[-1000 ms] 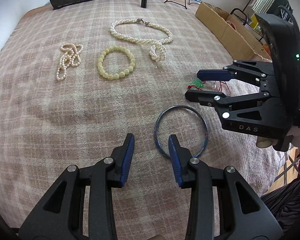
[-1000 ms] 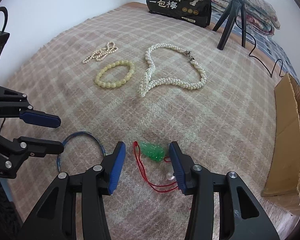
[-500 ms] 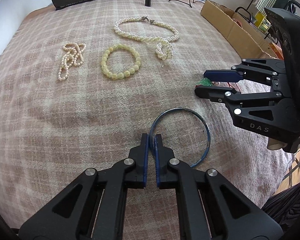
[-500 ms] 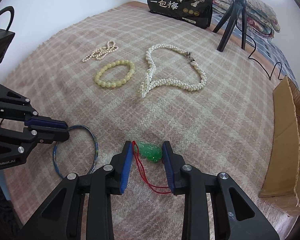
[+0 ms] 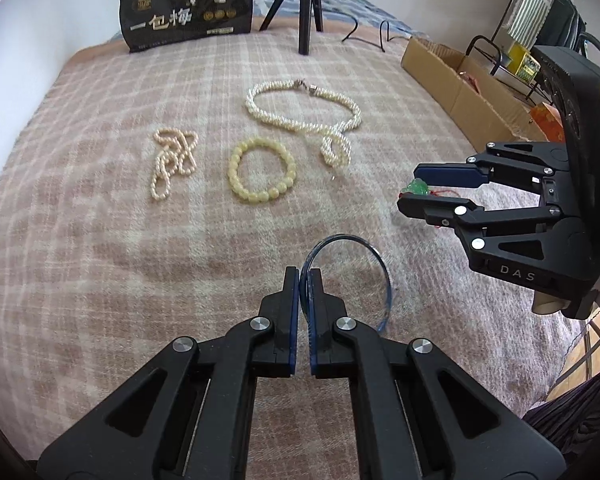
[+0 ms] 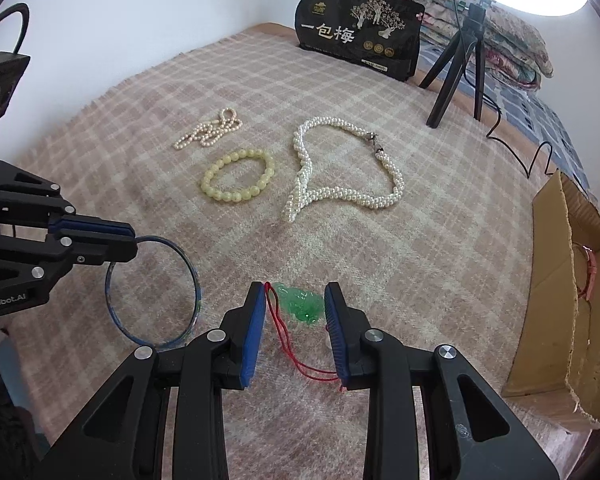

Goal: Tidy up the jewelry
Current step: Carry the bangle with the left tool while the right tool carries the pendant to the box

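My left gripper (image 5: 304, 274) is shut on the near-left rim of a thin blue bangle (image 5: 384, 268), which tilts up off the plaid blanket (image 5: 100, 260). The right wrist view shows that gripper (image 6: 134, 242) at the left, pinching the bangle (image 6: 196, 292). My right gripper (image 6: 294, 292) is shut on a green pendant (image 6: 300, 306) whose red cord (image 6: 284, 332) trails back between the fingers. In the left wrist view this gripper (image 5: 410, 186) is at the right, with the pendant (image 5: 418, 188) between its fingertips.
Farther back lie a yellow bead bracelet (image 5: 260, 198), a small pinkish pearl strand (image 5: 172, 160) and a twisted white pearl necklace (image 5: 300, 116). A black bag (image 5: 188, 12) and a tripod (image 5: 306, 8) stand at the far edge. A cardboard box (image 6: 560, 280) sits at the right.
The left jaws closed onto the bangle's rim and raised that side. The right jaws narrowed around the green pendant and stayed in place.
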Available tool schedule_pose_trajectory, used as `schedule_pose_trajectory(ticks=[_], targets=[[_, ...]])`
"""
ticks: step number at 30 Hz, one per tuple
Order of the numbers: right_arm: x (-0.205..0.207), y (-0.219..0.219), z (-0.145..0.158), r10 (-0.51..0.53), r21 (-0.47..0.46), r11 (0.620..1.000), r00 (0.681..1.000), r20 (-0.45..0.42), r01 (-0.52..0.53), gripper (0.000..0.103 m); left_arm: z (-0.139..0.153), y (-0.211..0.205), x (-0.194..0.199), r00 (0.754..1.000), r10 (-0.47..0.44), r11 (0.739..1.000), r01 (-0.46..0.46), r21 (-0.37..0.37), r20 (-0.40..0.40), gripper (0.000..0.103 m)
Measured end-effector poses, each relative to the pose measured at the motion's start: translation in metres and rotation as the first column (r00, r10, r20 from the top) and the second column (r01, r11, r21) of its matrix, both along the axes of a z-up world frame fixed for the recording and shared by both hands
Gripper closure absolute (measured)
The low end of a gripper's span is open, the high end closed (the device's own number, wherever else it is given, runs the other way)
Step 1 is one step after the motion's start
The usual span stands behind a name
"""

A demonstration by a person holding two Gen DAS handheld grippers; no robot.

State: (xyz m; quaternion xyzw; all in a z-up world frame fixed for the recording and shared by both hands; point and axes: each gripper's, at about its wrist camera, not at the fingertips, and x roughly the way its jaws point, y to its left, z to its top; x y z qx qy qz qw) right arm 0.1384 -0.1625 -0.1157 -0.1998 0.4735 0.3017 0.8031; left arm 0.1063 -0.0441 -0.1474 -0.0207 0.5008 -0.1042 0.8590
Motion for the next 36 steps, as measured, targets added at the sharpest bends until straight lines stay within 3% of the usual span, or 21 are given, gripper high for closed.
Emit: schedule_pose_trajectory(ticks=[17, 36], targets=[[-0.002, -0.021, 0.056, -0.07, 0.094, 0.994, 0.992, 0.109, 0.06, 0.075, 0.039, 0.005, -0.003, 0.993, 0.019, 1.0, -0.016, -0.024, 0.119, 0.102], [0.011, -0.092, 0.118, -0.257, 0.201, 0.956, 0.94, 0.222, 0.214, 0.075, 0.065, -0.019, 0.005, 0.982, -0.002, 0.999, 0.011, -0.047, 0.19, 0.102]])
